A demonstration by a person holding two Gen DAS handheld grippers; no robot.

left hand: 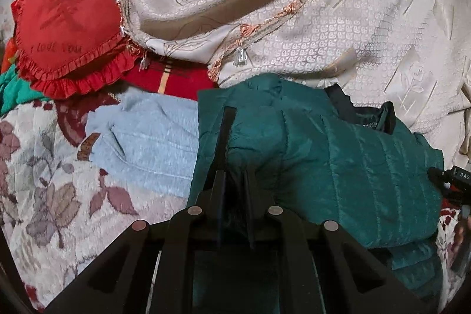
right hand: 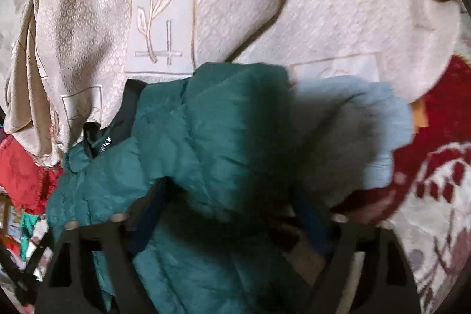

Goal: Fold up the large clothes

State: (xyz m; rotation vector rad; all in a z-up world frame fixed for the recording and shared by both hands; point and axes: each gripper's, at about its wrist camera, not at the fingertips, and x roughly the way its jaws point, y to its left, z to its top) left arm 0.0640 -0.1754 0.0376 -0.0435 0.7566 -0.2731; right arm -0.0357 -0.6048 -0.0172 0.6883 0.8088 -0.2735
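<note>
Green quilted jacket (left hand: 338, 161) lies on floral bedspread (left hand: 44, 181), just in front of the cream embroidered cloth (left hand: 294, 19). Left gripper (left hand: 235, 143): jaws closed on a jacket fold. Right gripper (right hand: 229, 196): fingers buried under jacket fabric, jaw state cannot be read. Light blue garment (left hand: 147, 143) touches jacket; red heart cushion (left hand: 67, 28) beyond it
</note>
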